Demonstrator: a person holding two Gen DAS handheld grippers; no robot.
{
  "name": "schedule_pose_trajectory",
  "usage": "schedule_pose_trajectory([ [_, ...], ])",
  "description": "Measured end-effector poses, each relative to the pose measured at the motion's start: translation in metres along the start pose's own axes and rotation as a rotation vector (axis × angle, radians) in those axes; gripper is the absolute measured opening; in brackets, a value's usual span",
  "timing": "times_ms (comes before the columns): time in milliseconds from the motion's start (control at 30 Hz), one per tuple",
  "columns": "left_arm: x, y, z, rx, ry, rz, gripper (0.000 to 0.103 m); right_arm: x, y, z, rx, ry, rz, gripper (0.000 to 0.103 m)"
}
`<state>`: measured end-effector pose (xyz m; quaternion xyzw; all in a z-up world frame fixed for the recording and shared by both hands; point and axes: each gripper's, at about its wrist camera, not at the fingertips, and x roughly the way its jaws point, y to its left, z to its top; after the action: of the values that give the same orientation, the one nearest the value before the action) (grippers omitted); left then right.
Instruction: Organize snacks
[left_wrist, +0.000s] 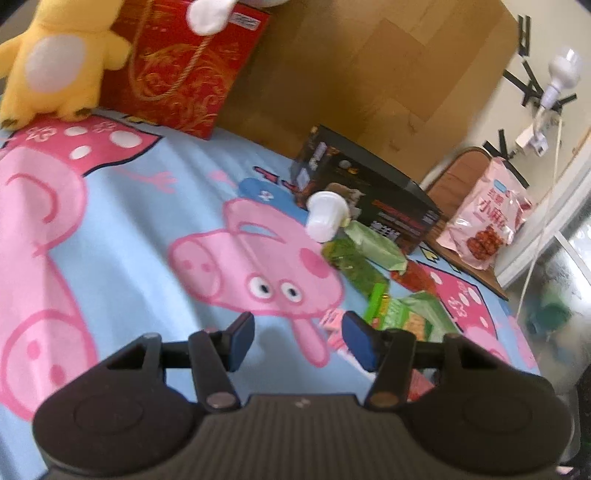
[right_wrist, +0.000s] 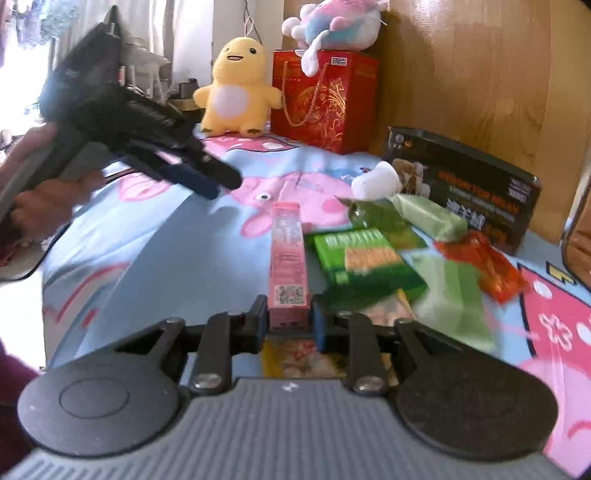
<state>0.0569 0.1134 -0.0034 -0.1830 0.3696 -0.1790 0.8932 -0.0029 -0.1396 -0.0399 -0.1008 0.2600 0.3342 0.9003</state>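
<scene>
My right gripper (right_wrist: 289, 320) is shut on the near end of a long pink snack box (right_wrist: 288, 254), which points away along its fingers above the blue cartoon bedsheet (right_wrist: 166, 258). To the right of the box lie a green box (right_wrist: 364, 264), pale green packets (right_wrist: 432, 218) and a red packet (right_wrist: 487, 266). My left gripper (left_wrist: 297, 341) stands open over the sheet with nothing between its fingers; in the right wrist view it hovers at the left (right_wrist: 218, 182), held by a hand (right_wrist: 48, 199). The same snack pile (left_wrist: 369, 266) lies ahead of it to the right.
A black box (right_wrist: 469, 188) stands behind the snacks beside a white bottle (right_wrist: 376, 181). A yellow plush (right_wrist: 236, 88) and a red gift bag (right_wrist: 325, 99) sit at the wooden headboard (right_wrist: 480, 66). A pink snack bag (left_wrist: 487, 218) rests on a side stand.
</scene>
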Motion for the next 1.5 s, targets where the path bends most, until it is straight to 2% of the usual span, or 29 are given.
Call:
schedule_pose_trajectory([
  [67,0.004,-0.006,0.000,0.014,0.003,-0.006,0.056,-0.006,0.002,-0.004,-0.015,-0.006,-0.080,0.061],
  [133,0.007,-0.011,0.001,0.022,0.010,-0.013,0.056,-0.008,0.002,-0.008,-0.017,-0.013,-0.151,0.059],
  [333,0.014,-0.027,-0.001,0.066,0.034,-0.038,0.056,-0.013,0.011,-0.010,0.059,-0.047,-0.257,0.059],
  [467,0.020,-0.034,-0.008,0.085,0.060,-0.051,0.054,-0.025,0.025,-0.010,0.089,-0.096,-0.215,0.059],
  [600,0.028,-0.042,-0.023,0.120,0.100,-0.057,0.053,-0.024,0.026,-0.006,0.112,-0.089,-0.183,0.057],
  [633,0.027,-0.045,-0.026,0.137,0.088,-0.047,0.053,-0.022,0.025,-0.006,0.120,-0.079,-0.173,0.055],
  [700,0.024,-0.049,-0.030,0.150,0.082,-0.039,0.053,-0.013,0.025,-0.007,0.151,-0.033,-0.167,0.040],
  [800,0.021,-0.050,-0.033,0.153,0.078,-0.027,0.053,-0.008,0.022,-0.010,0.212,-0.028,-0.176,0.038],
  [1067,0.007,-0.052,-0.036,0.145,0.072,-0.023,0.053,-0.005,0.021,-0.005,0.218,-0.039,-0.195,0.038],
  [1267,-0.013,-0.065,0.003,0.153,-0.008,-0.049,0.052,-0.023,0.019,0.014,0.177,-0.125,-0.174,0.038],
  [1367,0.000,-0.082,0.041,0.182,-0.031,-0.049,0.051,-0.026,0.003,0.034,0.163,-0.176,-0.197,0.038],
  [1500,0.036,-0.108,0.095,0.221,-0.074,-0.057,0.051,-0.018,-0.044,0.064,0.229,-0.234,-0.226,0.037],
])
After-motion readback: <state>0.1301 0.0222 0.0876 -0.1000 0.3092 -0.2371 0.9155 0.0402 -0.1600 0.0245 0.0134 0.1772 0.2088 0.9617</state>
